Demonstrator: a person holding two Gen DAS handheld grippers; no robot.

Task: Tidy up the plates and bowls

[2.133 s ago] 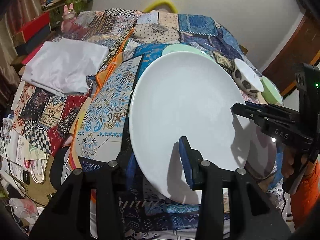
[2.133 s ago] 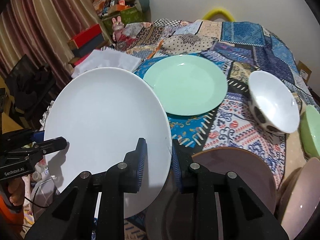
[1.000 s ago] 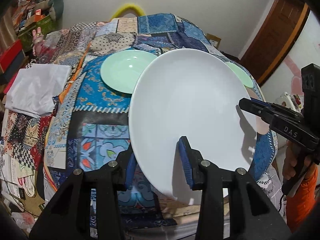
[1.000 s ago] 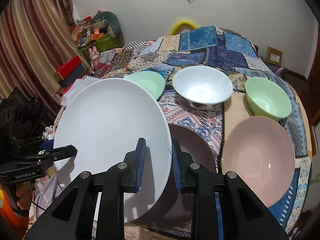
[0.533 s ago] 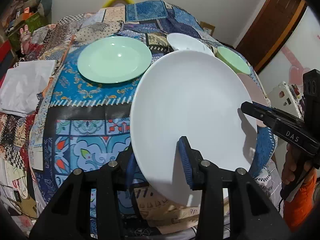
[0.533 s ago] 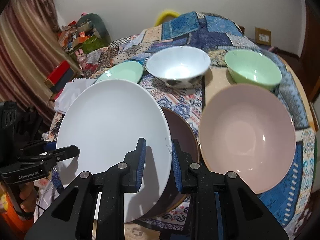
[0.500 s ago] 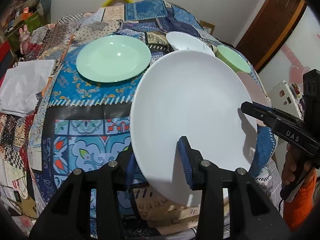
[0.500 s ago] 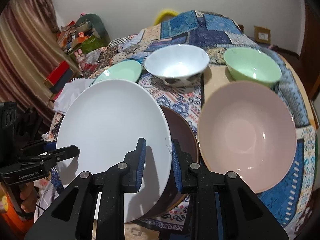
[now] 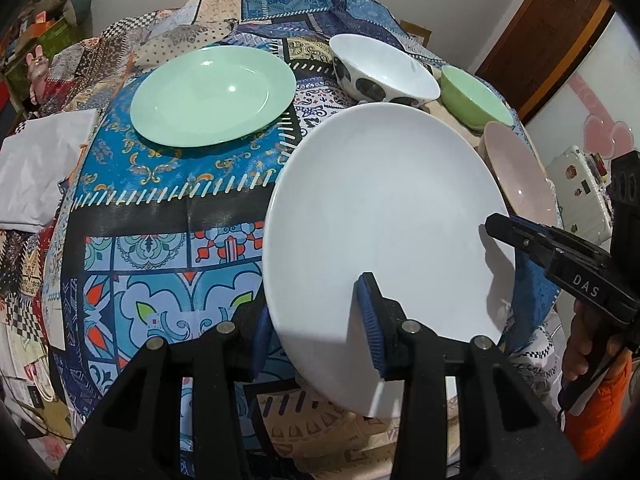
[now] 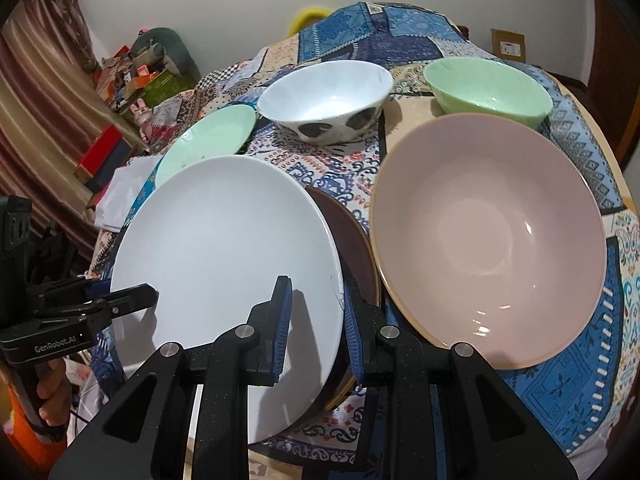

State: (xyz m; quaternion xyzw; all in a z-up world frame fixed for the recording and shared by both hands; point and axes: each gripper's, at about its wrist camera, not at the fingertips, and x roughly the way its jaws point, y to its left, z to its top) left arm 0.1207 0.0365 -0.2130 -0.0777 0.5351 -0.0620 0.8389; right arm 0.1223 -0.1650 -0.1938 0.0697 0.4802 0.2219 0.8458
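Note:
A large white plate (image 9: 384,216) (image 10: 224,248) hangs tilted between both grippers. My left gripper (image 9: 314,308) is shut on its near-left rim, and shows in the right wrist view as the left gripper (image 10: 136,294). My right gripper (image 10: 316,292) is shut on the opposite rim, the right gripper (image 9: 504,226) in the left wrist view. The plate's right edge overlaps a dark brown plate (image 10: 352,240) lying on the table; contact between them is not visible. A mint plate (image 9: 212,92), a spotted white bowl (image 10: 324,96), a green bowl (image 10: 488,80) and a wide pink bowl (image 10: 488,240) stand around.
A patchwork cloth (image 9: 160,220) covers the round table. A folded white cloth (image 9: 40,160) lies at its left edge. Boxes and clutter (image 10: 132,72) stand by the curtain at far left. A hand in an orange sleeve (image 9: 592,360) holds the right gripper.
Both grippers have sunk toward the table with the white plate still held. The plate now lies lower and over the brown plate, and the bowls appear nearer.

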